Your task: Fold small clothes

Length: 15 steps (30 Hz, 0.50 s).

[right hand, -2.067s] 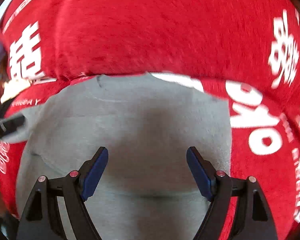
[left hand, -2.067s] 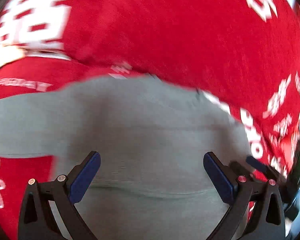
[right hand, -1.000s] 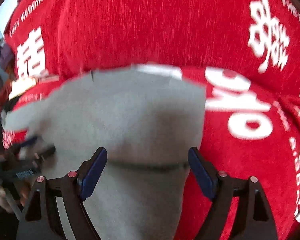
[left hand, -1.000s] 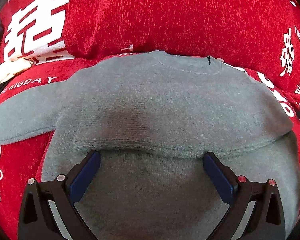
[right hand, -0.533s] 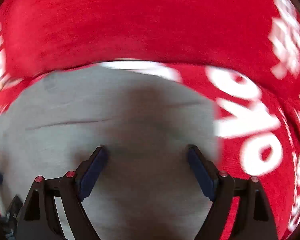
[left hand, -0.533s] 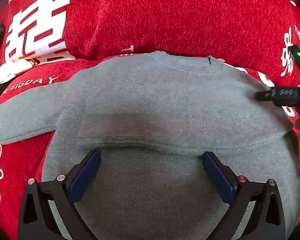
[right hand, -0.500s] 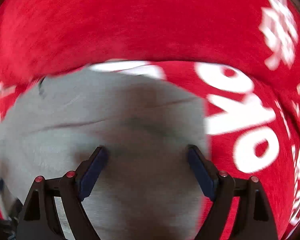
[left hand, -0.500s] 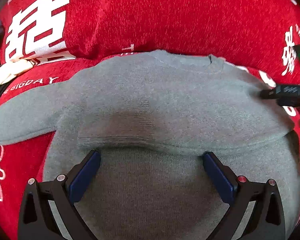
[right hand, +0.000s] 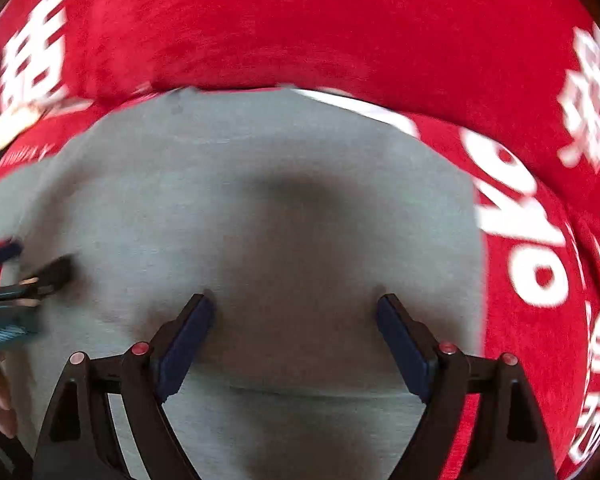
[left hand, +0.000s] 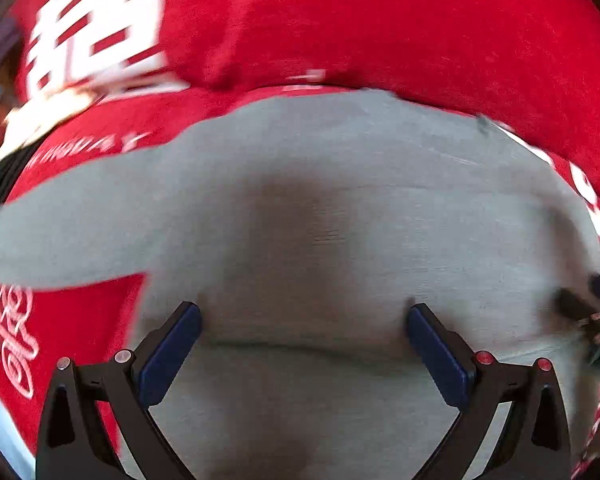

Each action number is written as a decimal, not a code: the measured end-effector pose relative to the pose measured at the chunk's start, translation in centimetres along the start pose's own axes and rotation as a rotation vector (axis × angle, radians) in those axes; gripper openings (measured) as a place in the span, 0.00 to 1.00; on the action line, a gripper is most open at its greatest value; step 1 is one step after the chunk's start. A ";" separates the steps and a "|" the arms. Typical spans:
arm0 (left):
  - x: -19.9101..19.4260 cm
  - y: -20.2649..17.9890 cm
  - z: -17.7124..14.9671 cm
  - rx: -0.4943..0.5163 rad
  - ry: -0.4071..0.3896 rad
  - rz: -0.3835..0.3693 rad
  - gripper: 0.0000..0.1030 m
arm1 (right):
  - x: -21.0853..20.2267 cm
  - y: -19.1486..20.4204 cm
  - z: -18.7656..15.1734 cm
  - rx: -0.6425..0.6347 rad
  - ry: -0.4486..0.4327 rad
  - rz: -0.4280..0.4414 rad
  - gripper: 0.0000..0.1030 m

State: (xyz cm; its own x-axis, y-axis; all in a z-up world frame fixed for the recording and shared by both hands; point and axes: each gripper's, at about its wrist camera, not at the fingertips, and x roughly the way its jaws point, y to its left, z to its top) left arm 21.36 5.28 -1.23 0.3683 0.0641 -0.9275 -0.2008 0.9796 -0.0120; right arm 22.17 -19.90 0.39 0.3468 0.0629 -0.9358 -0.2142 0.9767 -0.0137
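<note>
A small grey knit sweater (left hand: 320, 208) lies flat on a red blanket, with one sleeve (left hand: 60, 236) stretched out to the left. Its lower part is folded up, leaving a fold edge (left hand: 300, 344) close in front of my left gripper (left hand: 300, 332). That gripper is open and empty, just above the cloth. My right gripper (right hand: 296, 328) is also open and empty over the sweater's right half (right hand: 280, 220), with the folded edge (right hand: 300, 390) between its fingers. Each gripper's tips show at the edge of the other view, the right one (left hand: 588, 308) and the left one (right hand: 32, 280).
The red blanket (left hand: 360, 20) with white printed characters covers the surface and rises in a fold behind the sweater; it also shows in the right wrist view (right hand: 540, 240). A pale object (left hand: 48, 108) lies at the far left.
Both grippers have moved lower and closer over the sweater. The right gripper has shifted from the sweater's right shoulder down towards its lower right side. Both stay open.
</note>
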 end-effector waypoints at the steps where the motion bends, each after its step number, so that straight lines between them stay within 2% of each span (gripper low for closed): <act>1: 0.1 1.2 -0.2 -0.021 0.007 -0.026 1.00 | -0.1 -1.2 -0.1 0.028 0.000 0.000 0.84; 4: 0.0 3.4 -0.8 -0.063 0.034 -0.105 1.00 | -0.4 -4.7 -0.6 0.079 0.011 -0.059 0.85; 7: -1.7 3.8 -1.7 -0.090 0.021 -0.085 1.00 | -2.0 -6.5 -1.2 0.155 0.008 -0.106 0.85; 8: -2.4 3.9 -2.1 -0.103 0.001 -0.073 1.00 | -3.1 -5.8 -1.4 0.148 -0.022 -0.104 0.85; 10: -4.1 3.7 -3.4 -0.110 -0.034 -0.109 1.00 | -4.8 -3.7 -2.4 0.102 -0.071 -0.069 0.85; 12: -5.2 3.1 -5.4 -0.089 -0.042 -0.148 1.00 | -7.1 -0.2 -5.0 -0.011 -0.098 0.013 0.85; 15: -5.8 1.9 -8.3 -0.023 -0.047 -0.131 1.00 | -7.5 4.9 -8.2 -0.151 -0.098 0.068 0.85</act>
State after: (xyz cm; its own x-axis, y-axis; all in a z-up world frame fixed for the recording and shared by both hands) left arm 11.33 5.22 1.08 0.4344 -0.0550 -0.8990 -0.1690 0.9754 -0.1413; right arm 11.03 -17.31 4.49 0.4129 0.1549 -0.8975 -0.3725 0.9280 -0.0112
